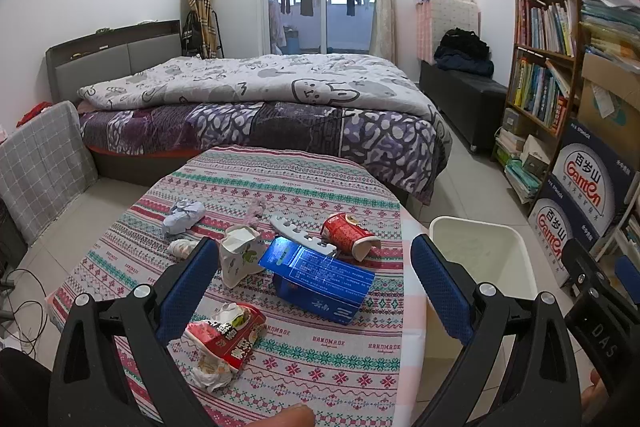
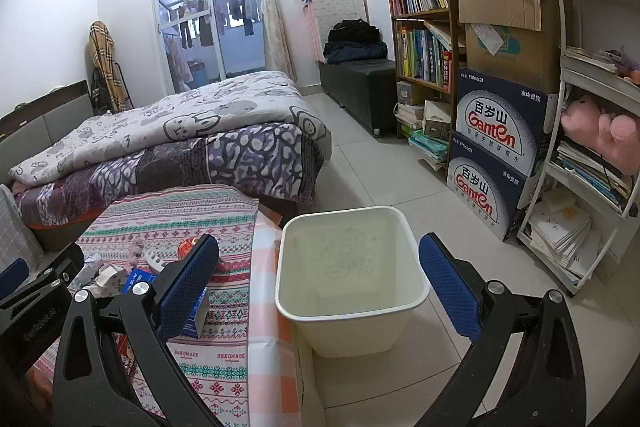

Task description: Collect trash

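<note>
Trash lies on the patterned tablecloth (image 1: 320, 359): a blue box (image 1: 320, 275), a red cup on its side (image 1: 348, 233), a torn red snack wrapper (image 1: 226, 337), a white carton (image 1: 238, 255), crumpled tissues (image 1: 184, 217) and a white plastic strip (image 1: 300, 233). The cream bin (image 2: 348, 267) stands on the floor right of the table and looks empty; it also shows in the left wrist view (image 1: 484, 255). My left gripper (image 1: 312, 287) is open above the blue box. My right gripper (image 2: 320, 279) is open above the bin's near rim.
A bed (image 1: 260, 107) stands beyond the table. A bookshelf (image 2: 424, 27) and stacked water cartons (image 2: 496, 155) line the right wall, with a white rack (image 2: 592, 147) beside them. Tiled floor (image 2: 380, 179) surrounds the bin. Cables (image 1: 20, 307) lie at the left.
</note>
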The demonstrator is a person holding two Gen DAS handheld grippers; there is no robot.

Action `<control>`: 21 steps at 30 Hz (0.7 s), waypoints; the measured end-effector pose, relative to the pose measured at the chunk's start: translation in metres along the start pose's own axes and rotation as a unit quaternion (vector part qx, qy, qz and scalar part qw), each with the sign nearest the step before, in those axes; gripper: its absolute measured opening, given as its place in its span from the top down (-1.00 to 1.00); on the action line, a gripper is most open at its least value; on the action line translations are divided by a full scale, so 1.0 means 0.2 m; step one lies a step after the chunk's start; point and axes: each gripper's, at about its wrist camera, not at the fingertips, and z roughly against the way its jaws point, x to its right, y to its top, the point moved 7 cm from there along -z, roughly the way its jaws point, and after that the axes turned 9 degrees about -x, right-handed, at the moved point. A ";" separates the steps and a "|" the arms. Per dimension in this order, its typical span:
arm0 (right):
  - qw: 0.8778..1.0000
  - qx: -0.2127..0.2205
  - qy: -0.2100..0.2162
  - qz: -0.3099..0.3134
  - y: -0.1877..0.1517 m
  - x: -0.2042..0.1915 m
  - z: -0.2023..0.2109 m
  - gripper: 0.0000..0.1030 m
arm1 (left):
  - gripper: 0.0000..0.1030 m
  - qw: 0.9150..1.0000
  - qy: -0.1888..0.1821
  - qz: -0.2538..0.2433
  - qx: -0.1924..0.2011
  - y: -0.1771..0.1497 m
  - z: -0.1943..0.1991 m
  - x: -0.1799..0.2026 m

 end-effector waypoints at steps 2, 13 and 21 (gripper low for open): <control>1.000 -0.001 0.000 0.000 0.00 0.00 0.00 -0.87 | -0.82 1.000 0.000 0.001 0.000 -0.01 0.00 -0.02; 1.000 -0.001 -0.001 0.000 0.03 0.01 0.00 -0.87 | -0.82 1.000 0.002 0.002 -0.004 -0.03 -0.02 -0.05; 0.999 -0.039 0.025 -0.021 -0.05 -0.15 -0.12 -0.87 | -0.82 0.999 0.011 0.014 -0.038 -0.02 -0.11 -0.15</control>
